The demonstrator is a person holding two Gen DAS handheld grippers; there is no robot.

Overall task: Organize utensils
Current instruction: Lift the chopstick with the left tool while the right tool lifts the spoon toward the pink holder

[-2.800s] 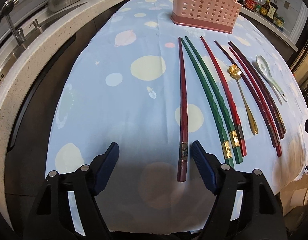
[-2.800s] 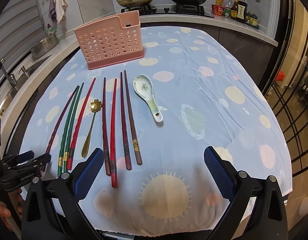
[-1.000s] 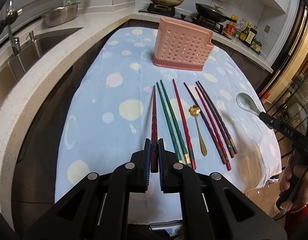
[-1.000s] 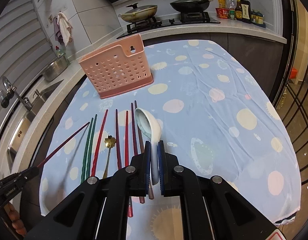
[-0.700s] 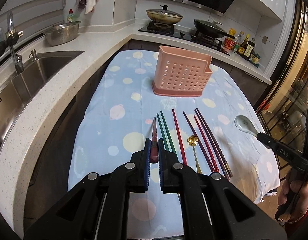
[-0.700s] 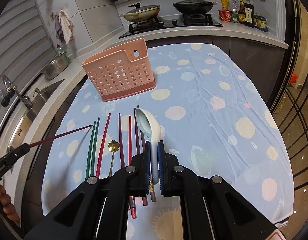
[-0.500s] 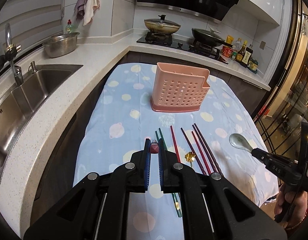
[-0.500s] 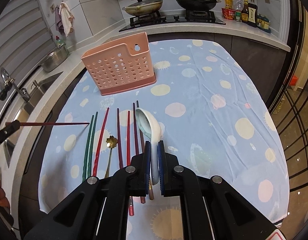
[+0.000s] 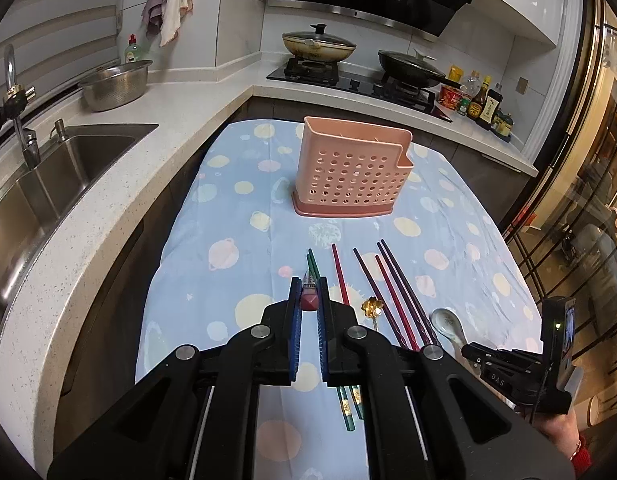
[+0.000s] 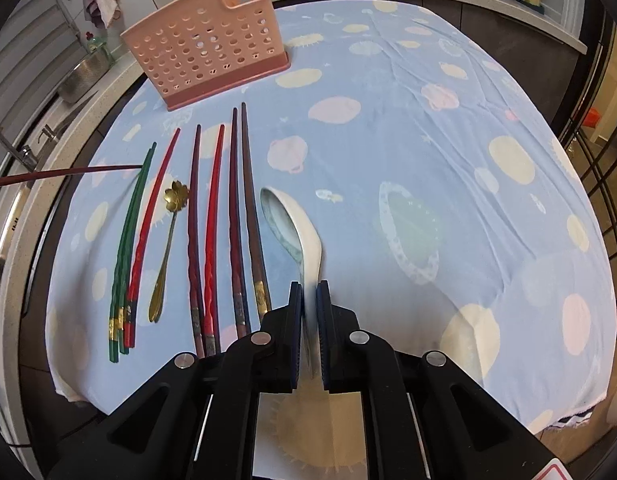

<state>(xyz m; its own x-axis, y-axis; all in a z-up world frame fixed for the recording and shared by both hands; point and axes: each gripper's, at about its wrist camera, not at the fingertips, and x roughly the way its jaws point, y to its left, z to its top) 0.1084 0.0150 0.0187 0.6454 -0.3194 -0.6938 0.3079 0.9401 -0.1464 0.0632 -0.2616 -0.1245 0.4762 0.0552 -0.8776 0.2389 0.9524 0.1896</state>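
Note:
My left gripper point(image 9: 308, 296) is shut on a dark red chopstick point(image 9: 309, 295), held above the table and pointing forward; it also shows in the right wrist view point(image 10: 68, 172) at the left. My right gripper point(image 10: 309, 296) is shut on the handle of a white ceramic spoon point(image 10: 294, 228), which also shows in the left wrist view point(image 9: 448, 322). A pink perforated utensil holder point(image 9: 352, 170) stands upright at the far end of the table. Several green, red and dark chopsticks point(image 10: 212, 220) and a gold flower spoon point(image 10: 170, 236) lie in a row on the cloth.
The table has a light blue spotted cloth point(image 10: 428, 160). A sink point(image 9: 48, 184) and steel bowl point(image 9: 116, 86) are on the left counter. A stove with pans point(image 9: 348, 56) and bottles point(image 9: 480, 100) lie behind the holder.
My left gripper has lifted higher with the chopstick, which now points level. My right gripper has tilted down with the spoon, nearer the table.

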